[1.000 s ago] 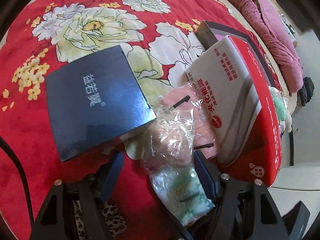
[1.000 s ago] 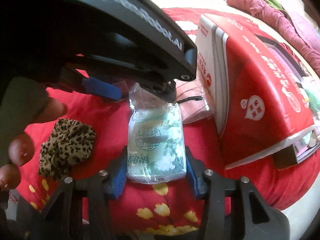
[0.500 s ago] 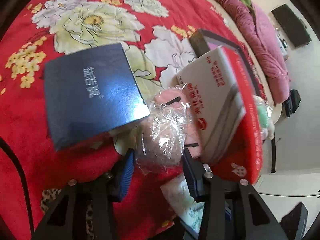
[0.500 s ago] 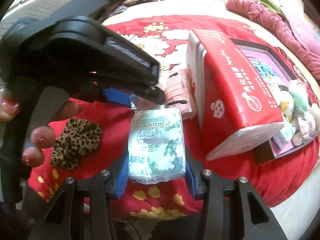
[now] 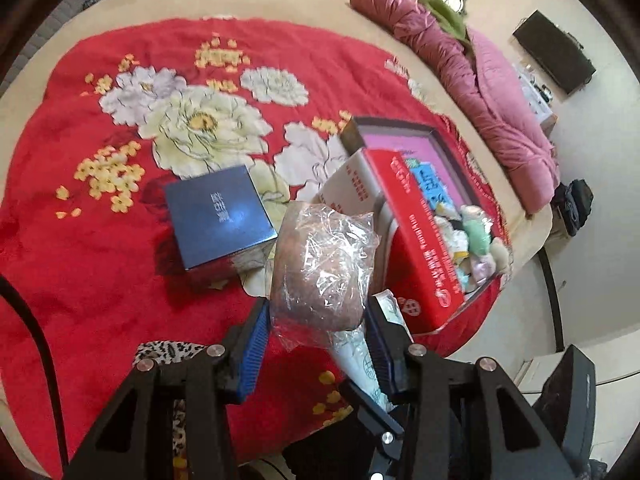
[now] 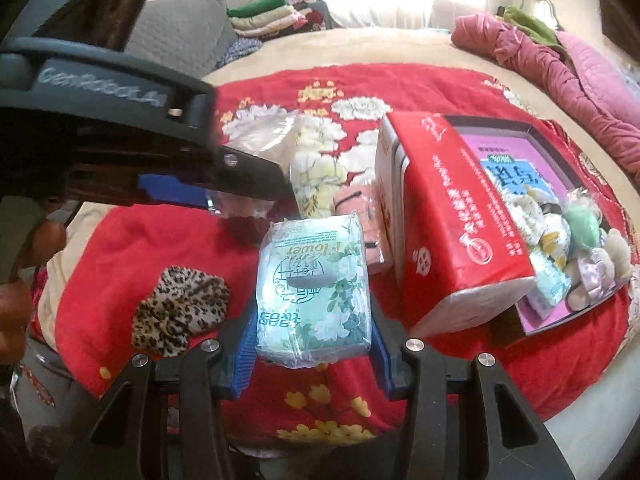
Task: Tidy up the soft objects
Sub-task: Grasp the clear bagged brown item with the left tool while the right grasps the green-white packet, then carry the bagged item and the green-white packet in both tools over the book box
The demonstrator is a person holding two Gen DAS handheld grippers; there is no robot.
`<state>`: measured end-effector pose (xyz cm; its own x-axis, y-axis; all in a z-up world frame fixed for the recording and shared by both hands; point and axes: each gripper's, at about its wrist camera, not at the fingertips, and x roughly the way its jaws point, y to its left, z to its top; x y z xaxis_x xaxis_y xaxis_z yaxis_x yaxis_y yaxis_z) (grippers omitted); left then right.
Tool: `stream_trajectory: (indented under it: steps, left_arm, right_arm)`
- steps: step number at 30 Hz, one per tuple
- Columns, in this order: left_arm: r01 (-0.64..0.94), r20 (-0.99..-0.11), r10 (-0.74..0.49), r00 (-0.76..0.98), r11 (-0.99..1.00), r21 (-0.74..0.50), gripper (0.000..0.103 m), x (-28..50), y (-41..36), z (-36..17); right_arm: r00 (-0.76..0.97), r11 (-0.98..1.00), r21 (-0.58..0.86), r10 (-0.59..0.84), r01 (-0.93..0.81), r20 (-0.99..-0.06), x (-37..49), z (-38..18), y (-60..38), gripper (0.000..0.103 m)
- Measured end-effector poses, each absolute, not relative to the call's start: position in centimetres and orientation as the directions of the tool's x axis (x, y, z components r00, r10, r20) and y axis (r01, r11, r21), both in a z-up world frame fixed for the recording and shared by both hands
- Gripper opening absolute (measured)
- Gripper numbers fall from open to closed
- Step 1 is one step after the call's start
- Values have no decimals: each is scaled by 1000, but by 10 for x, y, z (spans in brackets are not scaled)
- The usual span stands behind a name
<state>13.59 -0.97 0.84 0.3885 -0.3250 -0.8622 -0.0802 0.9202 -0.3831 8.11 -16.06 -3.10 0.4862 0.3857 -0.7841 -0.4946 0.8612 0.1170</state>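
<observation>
My left gripper (image 5: pixel 316 316) is shut on a brown soft item in a clear plastic bag (image 5: pixel 320 268) and holds it above the red flowered blanket (image 5: pixel 100 280). My right gripper (image 6: pixel 314 332) is shut on a green flowered tissue pack (image 6: pixel 316 284), lifted just over the blanket (image 6: pixel 120 240). The left gripper body (image 6: pixel 120 120) hangs at the upper left of the right wrist view. A pink packaged item (image 6: pixel 360 216) lies beside the red box (image 6: pixel 452 216). A tray (image 6: pixel 532 132) behind it holds several small soft things.
A dark blue box (image 5: pixel 220 216) sits on the blanket to the left. A leopard-print cloth (image 6: pixel 180 312) lies near the front edge. A pink quilt (image 5: pixel 480 80) is heaped on the bed at the far right. Folded clothes (image 6: pixel 272 16) are stacked at the back.
Both grippers have risen and drawn back from the blanket. The left one closed on the bagged brown item and lifted it; the right one lifted the tissue pack.
</observation>
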Motion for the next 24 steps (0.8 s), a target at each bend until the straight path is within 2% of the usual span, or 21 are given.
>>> stream_trajectory:
  steps: [8,24]
  left_arm:
    - [-75,-850,-241,469,948,-311,46,127,-11,46]
    - [1,-831,-228,508,964,-264,47,134,-54,82]
  right_arm:
    - [539,863,111,402,-492,-740,74,1,-171,49]
    - [672,930,85,320,-359,-668,98,56,-250,49]
